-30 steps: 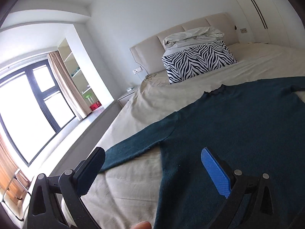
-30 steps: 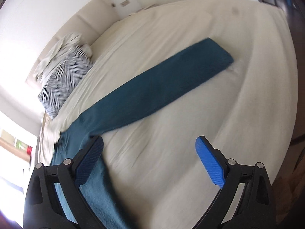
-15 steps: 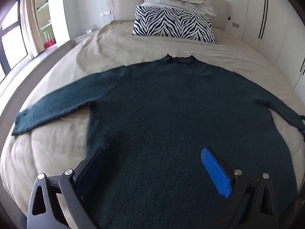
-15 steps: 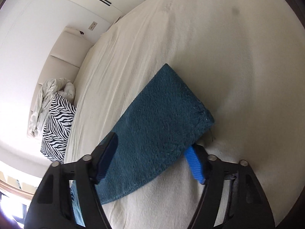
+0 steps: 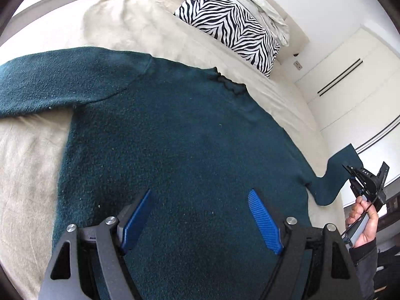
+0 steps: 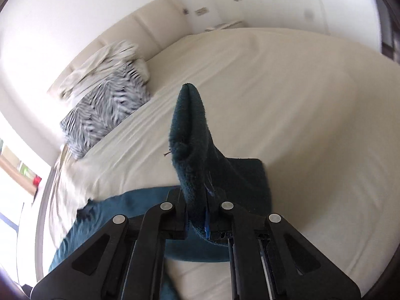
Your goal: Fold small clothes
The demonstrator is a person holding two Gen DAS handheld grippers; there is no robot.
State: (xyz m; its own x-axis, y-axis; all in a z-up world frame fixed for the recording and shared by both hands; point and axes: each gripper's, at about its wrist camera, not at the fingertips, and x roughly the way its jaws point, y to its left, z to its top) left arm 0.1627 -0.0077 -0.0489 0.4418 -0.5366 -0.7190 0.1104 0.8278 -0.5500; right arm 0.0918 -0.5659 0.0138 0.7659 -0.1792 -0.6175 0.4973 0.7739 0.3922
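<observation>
Folding has only just begun. One big dark green sweater (image 5: 190,150) lies flat and spread out on the bed (image 5: 30,165), with its neck toward the zebra pillow (image 5: 232,25). Its body is not folded at all yet, and one sleeve (image 5: 50,82) is stretched straight out to the side, flat on the bed.

Only the other sleeve (image 6: 192,137) has been picked up. The right gripper (image 6: 197,215) has its jaws pressed tight together on the end of that sleeve, and the cuff sticks up past the jaws like a little tent. From the left wrist view you can see this sleeve lifted off the bed at the far edge, with a hand (image 5: 362,222) holding the right gripper there.

The left gripper (image 5: 200,220) hangs over the lower part of the sweater's body. Its jaws are spread wide but are closing. The green cloth fills the view between them, yet the blue pads (image 5: 262,220) are not pressing on anything, so nothing is held on this side.

Most of the job is left, I think: bring the lifted sleeve over onto the body, do the same with the flat sleeve, then fold the body up.
</observation>
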